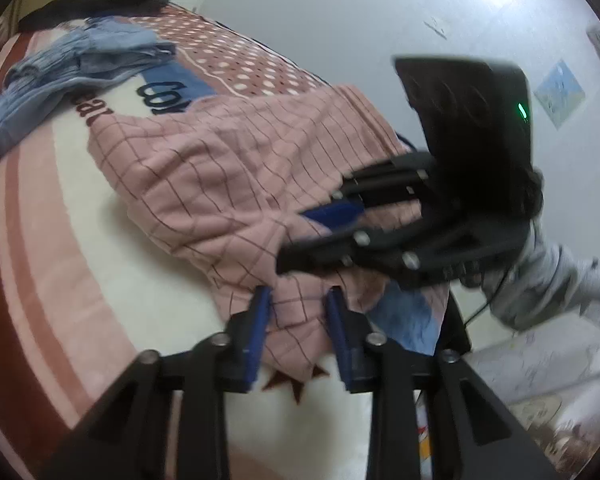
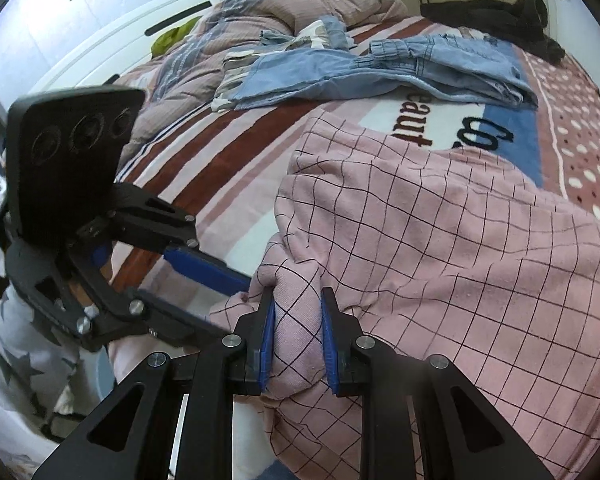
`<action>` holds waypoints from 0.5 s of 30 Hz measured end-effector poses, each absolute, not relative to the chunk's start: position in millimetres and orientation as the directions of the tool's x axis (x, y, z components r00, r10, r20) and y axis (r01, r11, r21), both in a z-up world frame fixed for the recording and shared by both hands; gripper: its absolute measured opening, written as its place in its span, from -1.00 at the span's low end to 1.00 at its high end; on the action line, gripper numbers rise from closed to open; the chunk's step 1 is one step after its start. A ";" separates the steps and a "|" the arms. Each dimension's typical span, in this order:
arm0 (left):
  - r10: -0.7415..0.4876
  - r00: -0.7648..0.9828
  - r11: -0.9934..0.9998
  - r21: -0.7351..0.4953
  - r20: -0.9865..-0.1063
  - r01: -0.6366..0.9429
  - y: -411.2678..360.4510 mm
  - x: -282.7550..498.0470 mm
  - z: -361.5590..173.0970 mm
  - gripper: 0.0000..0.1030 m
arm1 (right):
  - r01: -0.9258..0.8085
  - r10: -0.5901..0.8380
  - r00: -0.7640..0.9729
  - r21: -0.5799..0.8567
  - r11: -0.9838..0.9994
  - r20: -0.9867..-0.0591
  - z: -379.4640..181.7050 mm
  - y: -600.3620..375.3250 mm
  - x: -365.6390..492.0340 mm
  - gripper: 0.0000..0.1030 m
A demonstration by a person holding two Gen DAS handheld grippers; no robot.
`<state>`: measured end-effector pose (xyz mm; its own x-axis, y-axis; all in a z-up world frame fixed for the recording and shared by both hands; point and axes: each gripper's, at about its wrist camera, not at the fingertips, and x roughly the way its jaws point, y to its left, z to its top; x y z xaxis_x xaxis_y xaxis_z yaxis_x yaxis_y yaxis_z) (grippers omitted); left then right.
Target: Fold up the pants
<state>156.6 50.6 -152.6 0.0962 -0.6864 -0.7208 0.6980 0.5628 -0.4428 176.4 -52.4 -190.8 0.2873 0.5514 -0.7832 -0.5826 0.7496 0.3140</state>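
Observation:
Pink checked pants (image 1: 228, 168) lie bunched on the bed; they also fill the right wrist view (image 2: 440, 240). My left gripper (image 1: 298, 296) is shut on a fold of the pink pants at their near edge. My right gripper (image 2: 296, 300) is shut on another fold of the same pants. In the left wrist view the right gripper (image 1: 312, 240) reaches in from the right, just above my left fingers. In the right wrist view the left gripper (image 2: 228, 300) comes in from the left, its blue pads at the cloth edge.
The bed has a striped and dotted blanket (image 2: 220, 152) with lettering. Blue denim clothes (image 2: 380, 68) and a dark garment (image 2: 492, 16) lie at the far side, a quilt (image 2: 260, 16) beyond. A white wall (image 1: 340, 20) and the floor (image 1: 540, 368) lie to the right.

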 end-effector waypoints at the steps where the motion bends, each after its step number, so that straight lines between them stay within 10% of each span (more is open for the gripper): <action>1: -0.679 0.091 0.563 -0.437 -0.729 0.701 53.5 152.2 -154.5 -0.74 | -0.583 0.552 0.285 0.316 0.749 -0.784 -191.6 -52.9 176.5 -0.69; 10: -0.660 0.102 0.577 -0.416 -0.744 0.703 64.5 142.6 -150.4 -0.72 | -0.582 0.561 0.281 0.326 0.745 -0.779 -192.0 -52.8 177.2 -0.69; 14: -0.637 0.200 0.609 -0.327 -0.745 0.722 69.8 146.7 -134.9 0.40 | -0.583 0.560 0.279 0.326 0.744 -0.780 -191.8 -53.0 177.1 -0.69; 15: -0.625 0.216 0.612 -0.300 -0.750 0.731 68.6 148.1 -133.7 0.39 | -0.582 0.562 0.276 0.330 0.743 -0.780 -192.0 -53.2 177.6 -0.69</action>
<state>148.1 68.6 -133.7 0.2163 -0.6255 -0.7497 0.7314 0.6124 -0.2999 177.6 -53.2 -192.0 0.2761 0.5617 -0.7799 -0.5819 0.7435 0.3295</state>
